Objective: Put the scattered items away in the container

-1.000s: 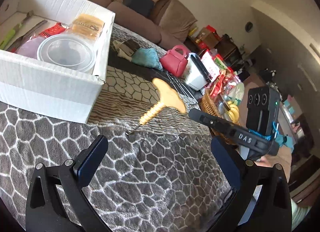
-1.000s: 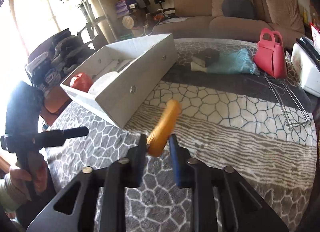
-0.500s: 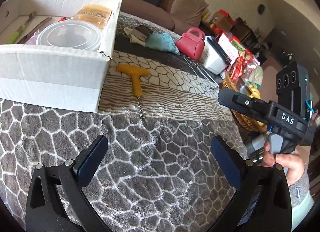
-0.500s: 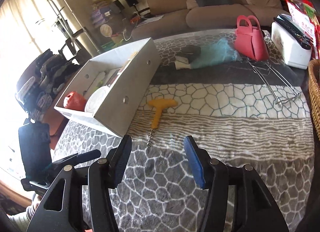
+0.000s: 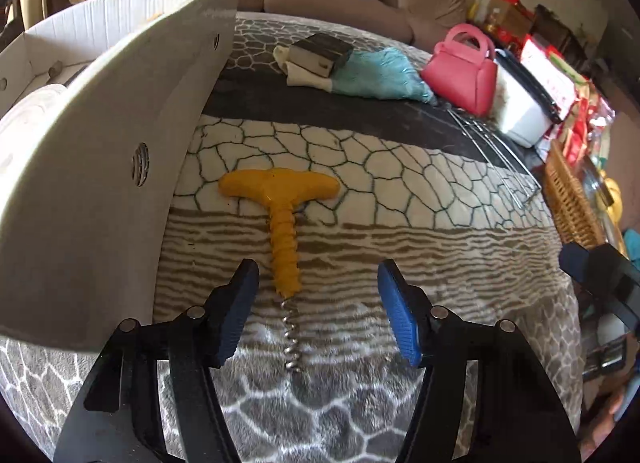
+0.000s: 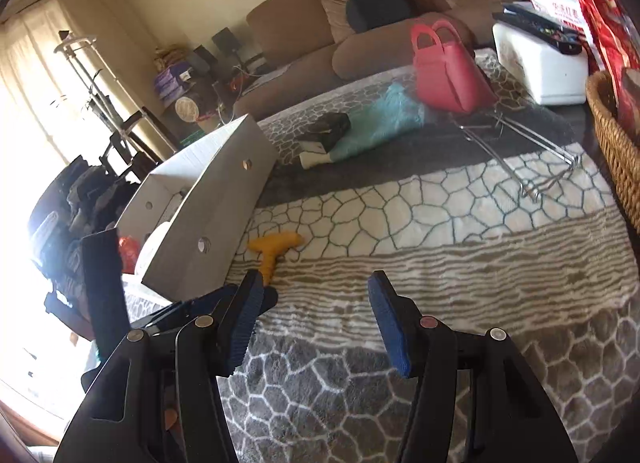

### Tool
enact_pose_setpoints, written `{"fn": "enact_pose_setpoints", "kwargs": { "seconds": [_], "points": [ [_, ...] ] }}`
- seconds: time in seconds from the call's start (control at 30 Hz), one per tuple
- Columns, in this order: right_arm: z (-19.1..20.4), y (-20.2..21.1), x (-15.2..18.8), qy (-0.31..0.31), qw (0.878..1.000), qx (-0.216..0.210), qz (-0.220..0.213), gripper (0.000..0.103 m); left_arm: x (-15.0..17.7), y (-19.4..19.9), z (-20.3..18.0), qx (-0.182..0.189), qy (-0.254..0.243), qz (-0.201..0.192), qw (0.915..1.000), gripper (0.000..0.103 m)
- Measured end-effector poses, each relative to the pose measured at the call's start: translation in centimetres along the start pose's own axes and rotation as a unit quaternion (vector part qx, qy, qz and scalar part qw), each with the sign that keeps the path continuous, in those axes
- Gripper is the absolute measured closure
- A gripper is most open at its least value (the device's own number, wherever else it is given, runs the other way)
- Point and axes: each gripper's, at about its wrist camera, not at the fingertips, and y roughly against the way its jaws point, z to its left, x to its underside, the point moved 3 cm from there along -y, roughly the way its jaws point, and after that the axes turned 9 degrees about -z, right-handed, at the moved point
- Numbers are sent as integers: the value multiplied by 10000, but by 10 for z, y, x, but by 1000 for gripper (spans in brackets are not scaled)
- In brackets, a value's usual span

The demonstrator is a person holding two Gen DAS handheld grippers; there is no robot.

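Left gripper: closing astride corkscrew, untouched | right gripper: spread, empty | box wall at 9 o'clock | bag, rack at 1 o'clock; blanket between bare

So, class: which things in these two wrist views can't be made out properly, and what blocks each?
- White cardboard box contents: left wrist view, near wall hides them.
- Yellow T-handled corkscrew spiral: right wrist view, behind the right gripper's finger.
- Wicker basket: right wrist view, cut off by edge.
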Motion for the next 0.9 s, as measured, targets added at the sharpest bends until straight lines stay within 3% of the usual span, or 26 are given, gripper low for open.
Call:
{"fn": "enact_pose_setpoints", "kwargs": {
  "seconds": [0.17,0.23,0.37,0.53,0.67,0.77,0.9],
  "points": [
    [-7,-3,-2,-103,9998,-93,134,44,-4,-11,-2,-34,-84,-38,10000,47],
    [-10,-3,0,-186,9996,-100,163,44,-6,-13,0,-47,-80,-36,10000,56],
    [-8,-1,1,-212,9996,-127,154,43,-10,-13,9,-76,-49,68,9999,90],
    [-6,-1,2,-217,9995,-121,179,42,-9,0,7,138,-64,96,9998,90],
    [-11,-4,5,-568,9976,-312,256,40,-9,32,-4,601,-73,-94,9981,90],
    [-21,-10,11,-1443,9845,-926,366,30,-7,60,-13,889,-110,-220,9957,90],
    [-24,-17,19,-2468,9540,-1651,417,30,-4,87,-29,1125,-241,-249,9931,90]
  ]
}}
